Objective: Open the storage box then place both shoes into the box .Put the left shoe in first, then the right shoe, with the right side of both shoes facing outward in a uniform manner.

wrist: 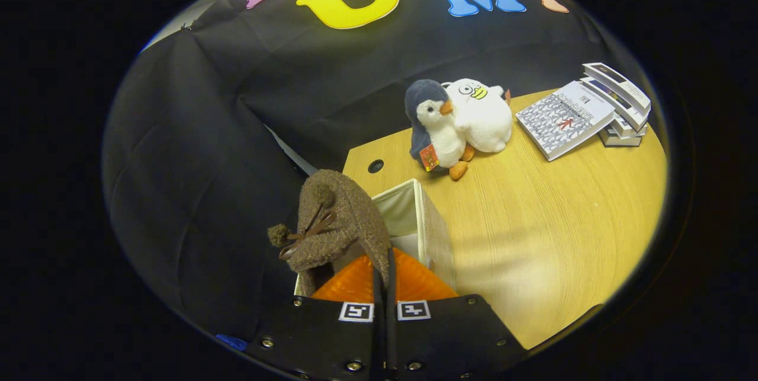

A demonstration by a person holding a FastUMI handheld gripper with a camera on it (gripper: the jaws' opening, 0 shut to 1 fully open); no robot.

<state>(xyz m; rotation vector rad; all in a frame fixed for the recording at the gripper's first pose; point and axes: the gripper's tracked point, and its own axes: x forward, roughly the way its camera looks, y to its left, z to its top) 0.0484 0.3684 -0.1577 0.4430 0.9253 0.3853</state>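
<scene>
A brown fuzzy shoe (337, 221) with pom-pom laces hangs toe-up from my gripper (384, 277), whose two fingers are pressed together on the shoe's heel edge. Right below and behind the shoe stands the open cream fabric storage box (423, 215), at the corner of the wooden table. The shoe is over the box's near-left part, partly hiding its inside. What lies inside the box is hidden by the shoe and my fingers.
On the wooden table (533, 233) beyond the box stand a plush penguin (435, 129) and a white plush toy (482, 114). Further right lies a patterned book (562, 119) beside a stack of books (622, 105). A cable hole (375, 166) marks the table's corner.
</scene>
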